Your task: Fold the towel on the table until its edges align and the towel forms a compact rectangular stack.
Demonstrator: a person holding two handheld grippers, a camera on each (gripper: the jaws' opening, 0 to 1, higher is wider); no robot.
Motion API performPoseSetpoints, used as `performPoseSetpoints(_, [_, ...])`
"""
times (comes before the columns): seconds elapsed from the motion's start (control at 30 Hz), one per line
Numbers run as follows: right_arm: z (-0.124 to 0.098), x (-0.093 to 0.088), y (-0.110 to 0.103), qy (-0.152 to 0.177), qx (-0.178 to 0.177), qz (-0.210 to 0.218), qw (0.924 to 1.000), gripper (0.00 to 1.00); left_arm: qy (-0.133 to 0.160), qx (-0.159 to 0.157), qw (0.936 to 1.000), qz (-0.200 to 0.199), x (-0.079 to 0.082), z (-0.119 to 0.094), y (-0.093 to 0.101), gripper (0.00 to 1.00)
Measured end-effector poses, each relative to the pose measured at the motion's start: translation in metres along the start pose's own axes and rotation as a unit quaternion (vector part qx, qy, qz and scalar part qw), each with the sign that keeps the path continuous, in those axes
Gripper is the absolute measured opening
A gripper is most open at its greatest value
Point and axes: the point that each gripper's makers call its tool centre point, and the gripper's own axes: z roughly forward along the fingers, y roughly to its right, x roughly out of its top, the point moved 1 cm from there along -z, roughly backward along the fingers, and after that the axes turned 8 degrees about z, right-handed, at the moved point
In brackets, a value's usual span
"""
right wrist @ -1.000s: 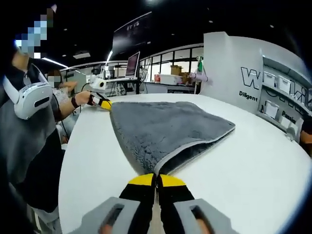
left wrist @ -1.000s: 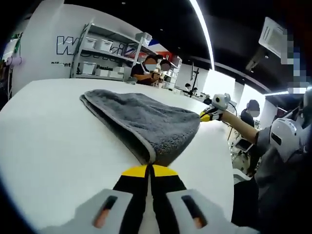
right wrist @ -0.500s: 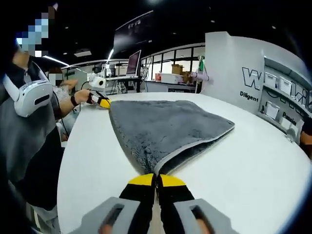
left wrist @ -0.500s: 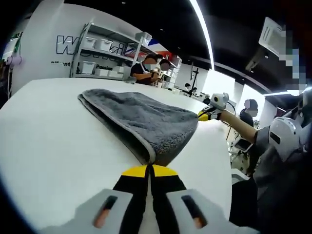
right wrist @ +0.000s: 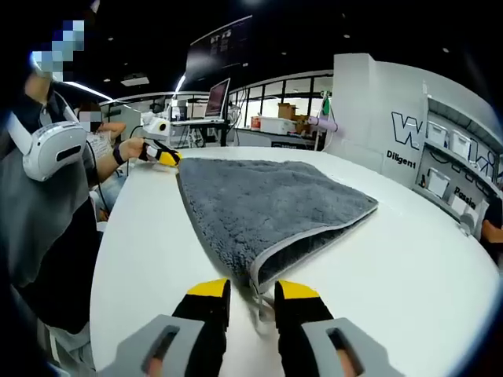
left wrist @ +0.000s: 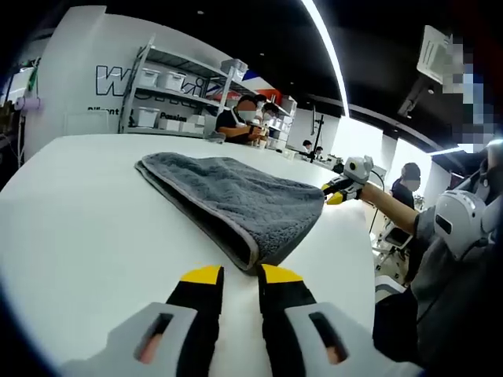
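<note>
The gray towel (left wrist: 236,196) looks soft, floppy and light, folded once on the white table (left wrist: 78,236). Both the left gripper (left wrist: 233,275) and the right gripper (right wrist: 252,291) are open a little, holding nothing. Its near corners look best to pinch.

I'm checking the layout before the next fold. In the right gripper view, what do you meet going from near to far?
Right gripper → grey towel on the white table → left gripper → monitor.

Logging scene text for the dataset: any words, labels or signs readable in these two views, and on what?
"W": large outlined letters on the white wall, cut off by the shelving; the rest is hidden.
"Diligent": small dark print under them on that wall, right gripper view.
Same wall in the left gripper view: small print too blurred to read.
Grey towel, white table, both grippers: no text.
</note>
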Motion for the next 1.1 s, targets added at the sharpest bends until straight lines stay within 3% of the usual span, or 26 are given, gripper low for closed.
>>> performPoseSetpoints(0.1, [-0.005,0.002,-0.001,0.004,-0.004,-0.004,1.0,0.3,0.008,0.01,0.9999,0.006,0.004,-0.006,-0.002,0.3])
performPoseSetpoints(0.27, [-0.019,0.01,-0.003,0.018,-0.015,-0.016,0.9996,0.39,0.016,0.021,0.9985,0.047,0.015,-0.017,-0.004,0.37])
performPoseSetpoints(0.4, [-0.031,0.014,-0.004,0.028,-0.025,-0.017,0.9992,0.48,0.02,0.029,0.9965,0.076,0.021,-0.024,-0.006,0.49])
performPoseSetpoints(0.63, [-0.046,0.007,-0.012,0.025,-0.019,-0.013,0.9994,0.64,0.026,0.016,0.9919,0.123,0.025,-0.034,-0.002,0.62])
performPoseSetpoints(0.77, [-0.051,-0.001,-0.015,0.009,-0.021,-0.017,0.9996,0.7,0.049,-0.012,0.9909,0.124,0.03,-0.038,0.007,0.72])
performPoseSetpoints(0.9, [-0.056,-0.003,-0.016,0.014,-0.024,-0.005,0.9996,0.73,0.062,-0.021,0.9908,0.119,0.034,-0.04,0.009,0.81])
performPoseSetpoints(1.1, [-0.062,-0.001,-0.017,0.022,-0.029,0.002,0.9993,0.82,0.05,-0.017,0.9913,0.12,0.03,-0.04,0.008,0.91])
